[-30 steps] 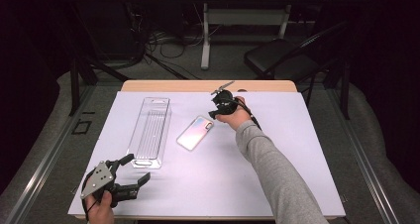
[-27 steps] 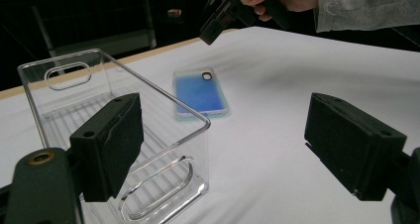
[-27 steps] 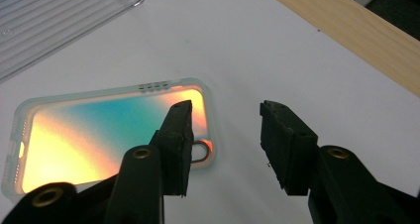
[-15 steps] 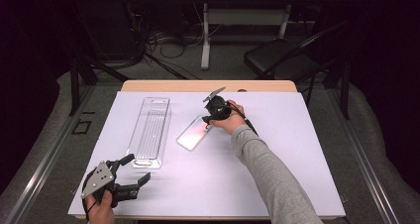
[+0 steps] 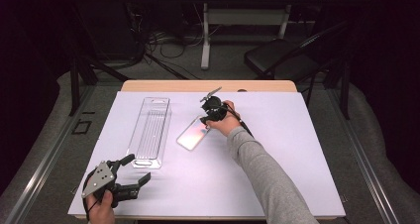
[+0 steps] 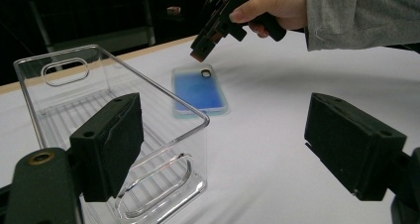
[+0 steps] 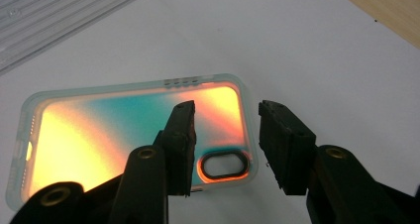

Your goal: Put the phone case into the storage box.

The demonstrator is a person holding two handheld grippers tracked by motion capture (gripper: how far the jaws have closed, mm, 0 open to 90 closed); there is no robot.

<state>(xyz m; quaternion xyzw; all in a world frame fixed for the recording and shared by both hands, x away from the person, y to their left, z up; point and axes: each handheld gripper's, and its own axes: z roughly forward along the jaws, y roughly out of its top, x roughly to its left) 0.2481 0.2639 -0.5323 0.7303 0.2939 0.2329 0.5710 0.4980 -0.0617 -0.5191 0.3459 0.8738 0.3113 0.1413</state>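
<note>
Iridescent phone case (image 5: 193,135) lies flat under the right gripper (image 5: 208,116), whose parted jaws grasp nothing. Clear plastic bin (image 5: 150,130) sits at nine o'clock of it, apart. Left gripper (image 5: 134,177) rests released at six o'clock of the bin.

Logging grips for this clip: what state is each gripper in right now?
Left gripper: open, holding nothing, beside the clear bin.
Right gripper: open, jaws partly spread above the phone case, nothing gripped.

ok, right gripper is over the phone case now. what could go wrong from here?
1. The phone case lies flat on the table, so the right gripper, its jaws open astride the camera-hole corner, may push or skid it rather than catch the thin rim.
2. A skid could send it toward the clear bin.
3. The glossy surface may slip between the pads.
</note>
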